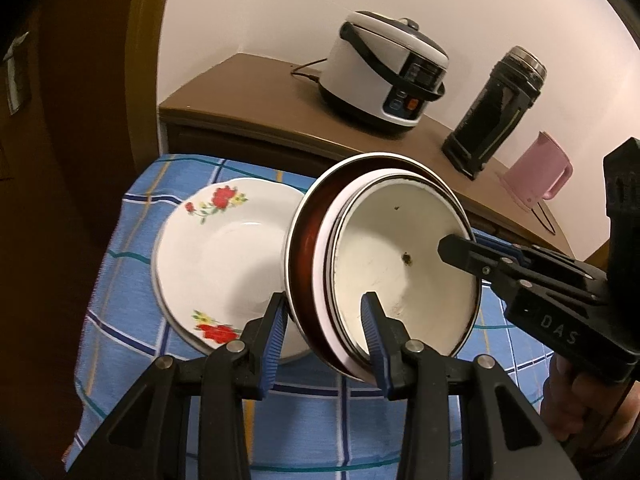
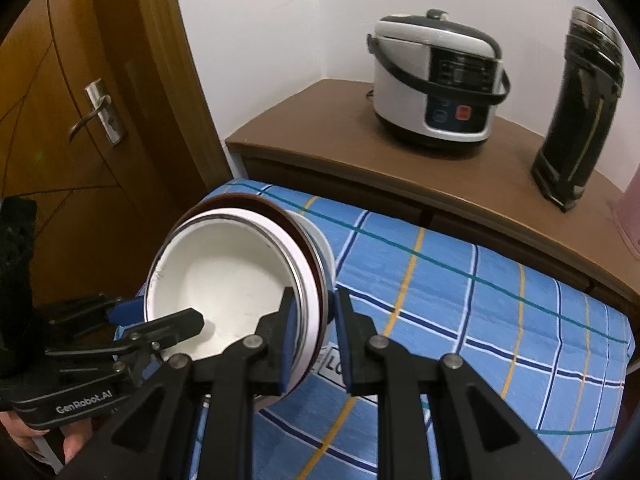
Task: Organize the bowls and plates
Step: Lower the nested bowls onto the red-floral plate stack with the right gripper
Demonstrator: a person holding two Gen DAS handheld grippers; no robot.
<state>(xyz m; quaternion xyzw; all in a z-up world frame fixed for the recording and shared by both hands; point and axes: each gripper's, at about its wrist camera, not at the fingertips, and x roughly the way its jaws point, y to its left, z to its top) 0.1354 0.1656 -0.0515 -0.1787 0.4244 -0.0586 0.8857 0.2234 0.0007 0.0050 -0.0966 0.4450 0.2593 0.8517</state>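
A nested stack of bowls [image 1: 400, 264], white enamel inside a pink-rimmed and a dark red one, hangs tilted above the blue checked cloth. My left gripper [image 1: 326, 320] is shut on its near rim. My right gripper [image 2: 314, 324] is shut on the opposite rim of the same stack [image 2: 224, 280]; it shows in the left wrist view [image 1: 460, 248] at the right. A white plate with red flowers [image 1: 216, 264] lies flat on the cloth, left of the stack, on top of another plate.
The blue checked cloth [image 2: 460, 304] covers the table. Behind it a brown cabinet [image 2: 340, 140] carries a white rice cooker [image 2: 436, 80], a black thermos [image 2: 576, 108] and a pink jug [image 1: 538, 172]. A wooden door [image 2: 80, 120] stands at the left.
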